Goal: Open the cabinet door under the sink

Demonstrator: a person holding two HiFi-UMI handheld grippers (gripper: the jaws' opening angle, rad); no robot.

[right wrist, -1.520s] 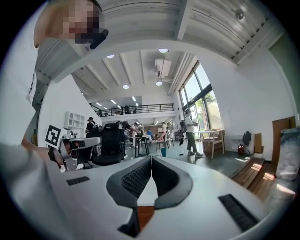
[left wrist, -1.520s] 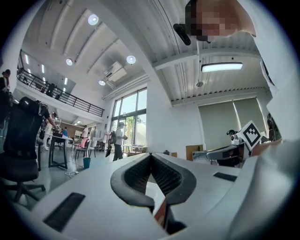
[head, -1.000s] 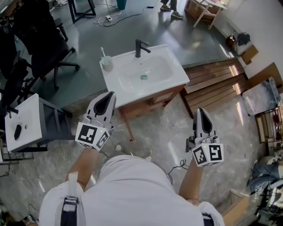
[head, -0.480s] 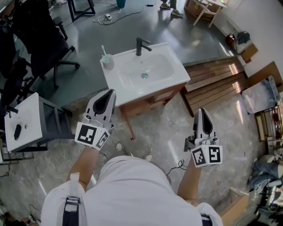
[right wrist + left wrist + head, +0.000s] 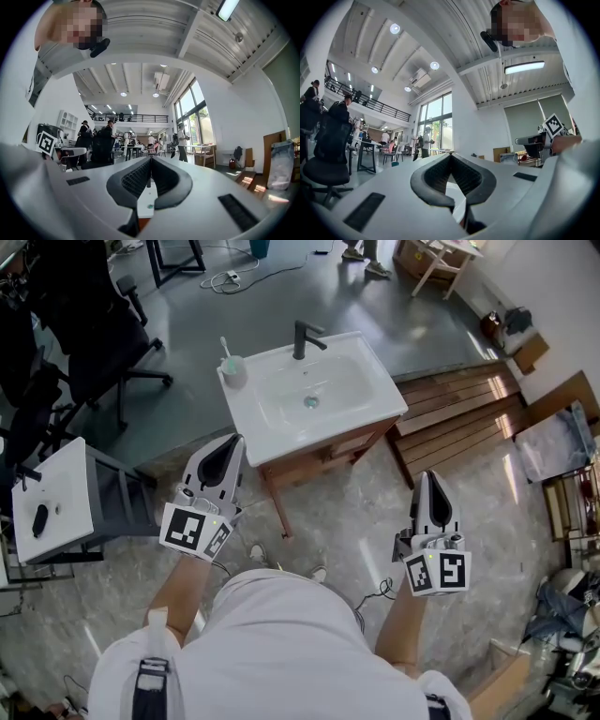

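Cabinet door (image 5: 330,450) under the sink (image 5: 380,382) stands ahead of my left gripper (image 5: 228,451) and right gripper (image 5: 428,488), both pressed together, empty.

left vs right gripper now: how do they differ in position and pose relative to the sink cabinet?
Position: in the head view the left gripper has its tip beside the front left corner of the sink cabinet. The right gripper is off to the cabinet's right, over the floor.
Pose: the left gripper leans rightward toward the cabinet, while the right gripper points nearly straight ahead.
Shared: both have jaws shut on nothing, and neither touches the cabinet.
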